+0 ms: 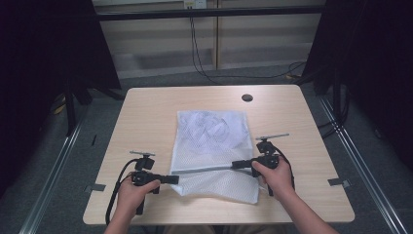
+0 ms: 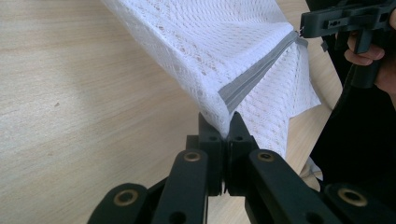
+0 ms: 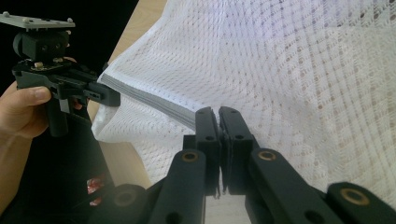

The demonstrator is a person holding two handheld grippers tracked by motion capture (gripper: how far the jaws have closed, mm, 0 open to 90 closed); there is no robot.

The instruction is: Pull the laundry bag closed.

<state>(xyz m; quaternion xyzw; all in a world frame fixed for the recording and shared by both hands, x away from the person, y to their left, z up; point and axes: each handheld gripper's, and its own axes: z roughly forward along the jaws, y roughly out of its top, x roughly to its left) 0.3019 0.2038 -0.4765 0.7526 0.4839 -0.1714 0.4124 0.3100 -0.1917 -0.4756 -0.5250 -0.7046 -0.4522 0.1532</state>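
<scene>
- The white mesh laundry bag (image 1: 213,151) lies flat in the middle of the bench (image 1: 146,112), its near end toward the lower centre of the high view, with something pale and crumpled inside its far half.
- It looks light, soft and floppy; in the left gripper view the netting tents up where it is pinched, so it will likely sag and fold rather than keep a shape.
- The grey zipper band (image 1: 202,169) across the near end is the firmest part, and probably the best place to hold.
- The left hand-held gripper (image 2: 224,127) is clamped on the band's left end.
- The right hand-held gripper (image 3: 218,114) is closed on the band's right end, with the band stretched between the two.
</scene>
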